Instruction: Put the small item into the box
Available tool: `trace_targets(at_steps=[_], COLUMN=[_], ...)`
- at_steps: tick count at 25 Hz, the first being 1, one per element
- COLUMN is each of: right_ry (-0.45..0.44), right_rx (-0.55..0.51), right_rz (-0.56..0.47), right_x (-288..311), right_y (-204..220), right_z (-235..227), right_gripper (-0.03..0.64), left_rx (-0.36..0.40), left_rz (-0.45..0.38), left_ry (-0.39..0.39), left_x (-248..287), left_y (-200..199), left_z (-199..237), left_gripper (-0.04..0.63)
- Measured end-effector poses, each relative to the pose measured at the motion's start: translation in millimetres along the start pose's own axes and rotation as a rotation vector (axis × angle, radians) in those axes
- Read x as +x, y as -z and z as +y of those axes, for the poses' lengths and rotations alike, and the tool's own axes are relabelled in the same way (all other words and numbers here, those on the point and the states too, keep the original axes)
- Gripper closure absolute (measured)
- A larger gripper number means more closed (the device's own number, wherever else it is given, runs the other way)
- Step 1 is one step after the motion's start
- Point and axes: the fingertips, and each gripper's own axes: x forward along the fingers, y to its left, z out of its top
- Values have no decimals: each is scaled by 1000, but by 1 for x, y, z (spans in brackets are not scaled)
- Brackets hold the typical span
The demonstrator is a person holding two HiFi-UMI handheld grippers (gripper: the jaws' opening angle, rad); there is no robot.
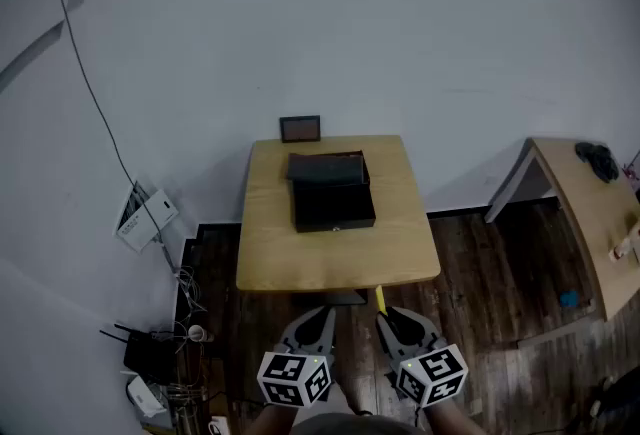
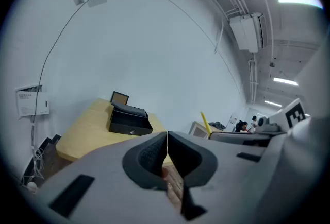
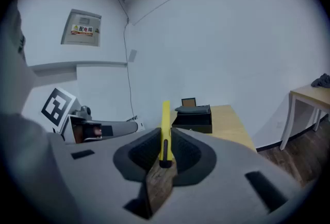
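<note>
A black box [image 1: 331, 190] stands open on a small wooden table [image 1: 338, 253], its lid tipped toward the back; it also shows in the left gripper view as the box [image 2: 129, 120] and in the right gripper view as the box [image 3: 194, 118]. Both grippers hang below the table's near edge, well short of it. My right gripper [image 1: 384, 318] is shut on a slim yellow stick [image 3: 165, 130] that pokes out past the jaws, seen from above as the stick [image 1: 380, 300]. My left gripper [image 1: 325, 316] is shut with nothing between its pads.
A small framed picture [image 1: 300, 128] stands at the table's back edge behind the box. A second wooden table [image 1: 600, 213] is at the right. Cables and a router [image 1: 150, 353] lie on the dark floor at the left, beside the white wall.
</note>
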Motion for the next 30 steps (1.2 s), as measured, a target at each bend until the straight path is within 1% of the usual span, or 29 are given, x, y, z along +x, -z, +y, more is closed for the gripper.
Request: trace_targets(at_steps=[4, 6, 8, 13, 16, 20, 24, 30], right_ry=[-38, -50, -57, -79, -88, -87, -92, -98], right_rx=[-19, -21, -23, -13, -27, -25, -27, -32], right_rz=[-26, -32, -45, -79, -80, -89, -97, -91], right_x=[-60, -88, -112, -151, -164, -178, -184, -185], right_y=[22, 32, 42, 59, 64, 66, 64, 67], right_z=[24, 34, 41, 60, 65, 65, 65, 65], right_gripper=[566, 566, 566, 566, 566, 566, 566, 566], left_rx=[-11, -25, -23, -16, -1, 6, 5, 5], left_rz=[-14, -17, -14, -5, -3, -19, -35, -30], left_ry=[-47, -70, -83, -78, -63, -64, -74, -79], left_x=[-45, -68, -89, -125, -133, -140, -143, -143], left_y=[30, 46, 62, 90, 95, 94, 91, 95], left_z=[-41, -60, -78, -114, -129, -140, -144, -146], left_gripper=[592, 592, 592, 592, 592, 592, 592, 592])
